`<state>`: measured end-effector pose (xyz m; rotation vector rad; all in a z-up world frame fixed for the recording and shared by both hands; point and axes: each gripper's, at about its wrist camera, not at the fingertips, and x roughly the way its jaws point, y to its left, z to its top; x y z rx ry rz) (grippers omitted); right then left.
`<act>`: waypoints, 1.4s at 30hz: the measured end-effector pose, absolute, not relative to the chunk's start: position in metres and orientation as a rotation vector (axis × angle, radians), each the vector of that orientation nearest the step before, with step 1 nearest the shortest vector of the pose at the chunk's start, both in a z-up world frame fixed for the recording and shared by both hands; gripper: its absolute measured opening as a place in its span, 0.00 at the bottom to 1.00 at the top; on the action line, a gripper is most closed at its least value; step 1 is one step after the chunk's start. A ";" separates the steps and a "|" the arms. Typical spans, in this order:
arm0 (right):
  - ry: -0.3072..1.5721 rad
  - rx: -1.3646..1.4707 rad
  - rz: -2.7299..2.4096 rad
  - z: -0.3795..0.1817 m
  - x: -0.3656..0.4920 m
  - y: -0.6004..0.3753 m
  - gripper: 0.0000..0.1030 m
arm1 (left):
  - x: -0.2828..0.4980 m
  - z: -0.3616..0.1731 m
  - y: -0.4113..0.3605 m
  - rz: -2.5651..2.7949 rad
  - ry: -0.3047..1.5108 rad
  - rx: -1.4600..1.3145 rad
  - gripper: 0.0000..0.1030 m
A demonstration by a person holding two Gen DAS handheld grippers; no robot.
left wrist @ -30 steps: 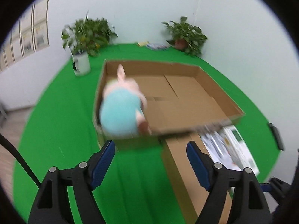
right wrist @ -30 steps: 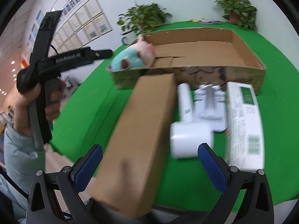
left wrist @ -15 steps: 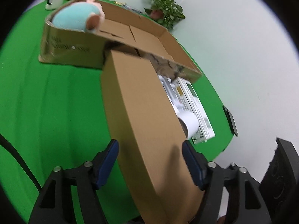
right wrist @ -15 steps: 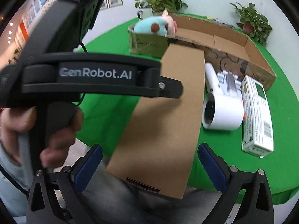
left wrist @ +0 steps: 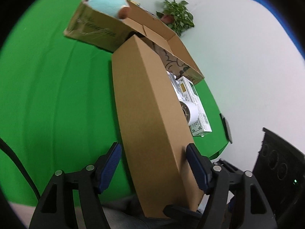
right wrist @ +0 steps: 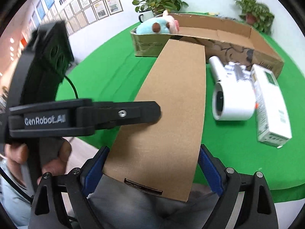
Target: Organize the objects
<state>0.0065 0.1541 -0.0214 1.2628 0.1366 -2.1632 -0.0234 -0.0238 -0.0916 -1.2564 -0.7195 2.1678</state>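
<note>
A long brown cardboard box (right wrist: 171, 105) lies on the green table, its far end against the big open carton (right wrist: 228, 32) and its near end past the table edge. My right gripper (right wrist: 153, 168) straddles that near end; its jaws are closing, blue pads right at the box's sides. My left gripper (left wrist: 153, 162) hovers over the same box (left wrist: 148, 105), which runs between its fingers in its own view; its jaws are opening slightly. One left finger (right wrist: 122, 112) shows above the box top. A blue and pink plush toy (right wrist: 158, 25) lies in the carton's near left corner.
Right of the long box lie a white hair-dryer-like device (right wrist: 232, 103) and a white and green carton (right wrist: 270, 103). Potted plants (right wrist: 158, 0) (right wrist: 253, 13) and a mug (right wrist: 144, 16) stand at the back. A person's hand (right wrist: 53, 156) holds the left gripper; grey trousers show below the table edge.
The plush toy has come to rest in the carton. My left gripper has dropped from the carton to above the long box. The right jaws have narrowed around the box's near end.
</note>
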 end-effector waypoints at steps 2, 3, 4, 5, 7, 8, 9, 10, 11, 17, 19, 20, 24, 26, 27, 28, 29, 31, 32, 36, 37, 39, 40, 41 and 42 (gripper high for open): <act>0.106 1.262 -2.125 -0.020 0.010 0.153 0.87 | -0.019 -0.093 -0.032 2.158 -0.756 -1.254 0.68; 0.092 1.263 -2.107 -0.020 0.011 0.152 0.87 | -0.017 -0.093 -0.035 2.153 -0.771 -1.251 0.68; 0.080 1.262 -2.092 -0.020 0.012 0.152 0.87 | -0.014 -0.093 -0.039 2.146 -0.794 -1.246 0.68; 0.059 1.265 -2.067 -0.020 0.012 0.152 0.87 | -0.012 -0.094 -0.042 2.142 -0.810 -1.243 0.68; 0.026 1.265 -2.027 -0.020 0.014 0.152 0.87 | -0.008 -0.093 -0.046 2.147 -0.833 -1.235 0.68; 0.015 1.264 -2.014 -0.020 0.014 0.152 0.87 | -0.006 -0.092 -0.048 2.157 -0.832 -1.233 0.68; 0.008 1.264 -2.004 -0.020 0.015 0.151 0.87 | -0.005 -0.090 -0.048 2.171 -0.827 -1.232 0.68; -0.001 1.263 -1.991 -0.021 0.015 0.150 0.87 | -0.004 -0.089 -0.047 2.189 -0.818 -1.233 0.68; -0.008 1.264 -1.982 -0.021 0.015 0.150 0.87 | -0.003 -0.086 -0.047 2.208 -0.810 -1.234 0.68; -0.091 1.279 -1.909 -0.024 0.009 0.150 0.87 | 0.002 -0.067 -0.043 2.333 -0.707 -1.256 0.66; -0.080 1.270 -1.920 -0.022 0.009 0.149 0.90 | 0.002 -0.063 -0.043 2.350 -0.690 -1.271 0.65; -0.075 1.266 -1.928 -0.021 0.009 0.150 0.91 | 0.002 -0.060 -0.044 2.360 -0.675 -1.276 0.65; -0.064 1.260 -1.960 -0.016 0.011 0.157 0.96 | 0.000 -0.055 -0.031 2.389 -0.628 -1.278 0.65; -0.055 1.250 -1.974 -0.012 0.011 0.161 0.96 | 0.000 -0.051 -0.028 2.395 -0.621 -1.271 0.64; -0.045 1.243 -1.985 -0.009 0.012 0.164 0.96 | 0.000 -0.049 -0.026 2.394 -0.617 -1.266 0.64; -0.040 1.239 -1.991 -0.007 0.012 0.166 0.96 | -0.001 -0.046 -0.023 2.398 -0.607 -1.254 0.63; -0.037 1.236 -1.997 -0.006 0.012 0.169 0.96 | 0.000 -0.043 -0.021 2.410 -0.596 -1.239 0.63; -0.038 1.243 -2.002 -0.003 0.010 0.179 0.96 | 0.000 -0.035 -0.016 2.410 -0.577 -1.209 0.61; -0.036 1.243 -2.009 -0.002 0.008 0.183 0.96 | -0.001 -0.034 -0.010 2.396 -0.575 -1.199 0.61; -0.017 1.237 -2.055 0.000 0.007 0.201 0.96 | -0.007 -0.033 0.011 2.360 -0.529 -1.192 0.61; -0.023 1.234 -2.056 0.001 0.007 0.206 0.96 | -0.009 -0.033 0.019 2.352 -0.516 -1.191 0.61; -0.027 1.231 -2.057 0.000 0.009 0.211 0.96 | -0.013 -0.032 0.032 2.328 -0.492 -1.181 0.61; -0.025 1.233 -2.061 -0.001 0.009 0.212 0.96 | -0.017 -0.032 0.044 2.314 -0.474 -1.176 0.61; -0.025 1.235 -2.062 -0.001 0.009 0.214 0.96 | -0.020 -0.032 0.050 2.311 -0.458 -1.170 0.61; -0.027 1.238 -2.060 -0.002 0.010 0.215 0.96 | -0.022 -0.031 0.056 2.299 -0.443 -1.162 0.61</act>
